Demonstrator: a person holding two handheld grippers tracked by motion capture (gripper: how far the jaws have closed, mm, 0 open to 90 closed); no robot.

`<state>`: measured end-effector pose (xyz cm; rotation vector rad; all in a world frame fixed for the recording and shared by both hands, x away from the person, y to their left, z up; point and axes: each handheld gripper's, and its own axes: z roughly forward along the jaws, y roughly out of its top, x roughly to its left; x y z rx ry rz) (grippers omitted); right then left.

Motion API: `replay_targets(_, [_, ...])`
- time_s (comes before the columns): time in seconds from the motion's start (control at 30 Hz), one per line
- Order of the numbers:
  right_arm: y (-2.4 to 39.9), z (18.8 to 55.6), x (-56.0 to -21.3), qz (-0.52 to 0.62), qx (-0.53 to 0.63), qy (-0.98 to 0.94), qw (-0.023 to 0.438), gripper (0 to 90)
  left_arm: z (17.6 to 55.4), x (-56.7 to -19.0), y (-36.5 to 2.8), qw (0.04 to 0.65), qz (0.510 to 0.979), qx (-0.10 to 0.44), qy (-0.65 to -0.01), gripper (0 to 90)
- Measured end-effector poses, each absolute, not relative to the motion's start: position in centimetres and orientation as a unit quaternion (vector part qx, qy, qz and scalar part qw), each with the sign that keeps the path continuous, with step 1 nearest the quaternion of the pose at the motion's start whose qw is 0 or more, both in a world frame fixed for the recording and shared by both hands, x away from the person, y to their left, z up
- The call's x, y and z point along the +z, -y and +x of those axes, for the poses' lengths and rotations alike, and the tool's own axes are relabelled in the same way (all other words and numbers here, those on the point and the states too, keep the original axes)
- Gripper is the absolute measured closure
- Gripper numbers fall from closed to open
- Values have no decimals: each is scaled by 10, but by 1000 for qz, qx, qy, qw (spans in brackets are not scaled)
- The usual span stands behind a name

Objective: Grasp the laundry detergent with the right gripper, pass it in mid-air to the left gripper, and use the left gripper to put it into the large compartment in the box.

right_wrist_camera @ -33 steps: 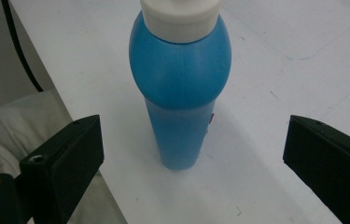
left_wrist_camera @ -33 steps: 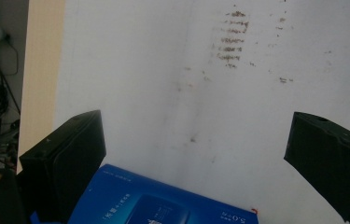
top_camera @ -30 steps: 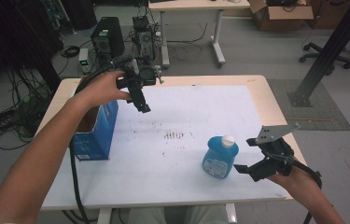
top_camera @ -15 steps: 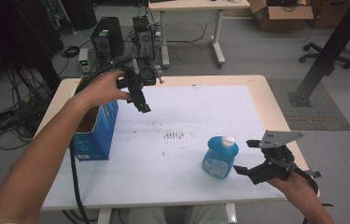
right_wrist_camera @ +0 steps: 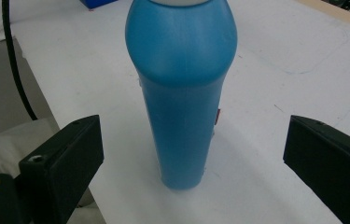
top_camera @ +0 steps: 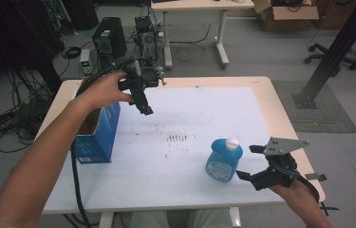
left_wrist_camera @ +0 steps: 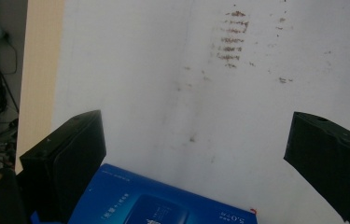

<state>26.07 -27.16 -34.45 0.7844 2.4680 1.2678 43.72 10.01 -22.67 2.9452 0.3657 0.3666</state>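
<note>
A blue bottle (top_camera: 224, 160) with a white cap stands upright on the white table cover, toward the front right. My right gripper (top_camera: 250, 162) sits just right of it, open, jaws spread on either side of the bottle's line without touching it. In the right gripper view the blue bottle (right_wrist_camera: 182, 88) stands between and beyond the black jaws. My left gripper (top_camera: 145, 105) hangs open above the table at the back left, next to an open blue box (top_camera: 97, 133). The left gripper view shows the blue box (left_wrist_camera: 163, 203) top below its spread jaws.
The white cover (top_camera: 199, 114) has a patch of dark smudges (top_camera: 179, 137) in the middle. A black cable (top_camera: 76, 180) trails from the left gripper over the front left edge. Beyond the table stand computer towers, cables and a desk.
My right gripper has drifted slightly down and toward the front of the table, staying open beside the bottle. The left gripper has stayed where it was.
</note>
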Motion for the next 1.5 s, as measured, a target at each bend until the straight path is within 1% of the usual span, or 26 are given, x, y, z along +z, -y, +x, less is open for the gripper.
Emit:
replay_targets(0.4, [276, 254, -358, 273, 448, -840, 142, 44, 437, -228, -98, 72, 983, 120, -121, 55])
replay_targets(1.5, [271, 257, -384, 276, 488, -815, 144, 43, 438, -232, -94, 65, 984, 115, -120, 55])
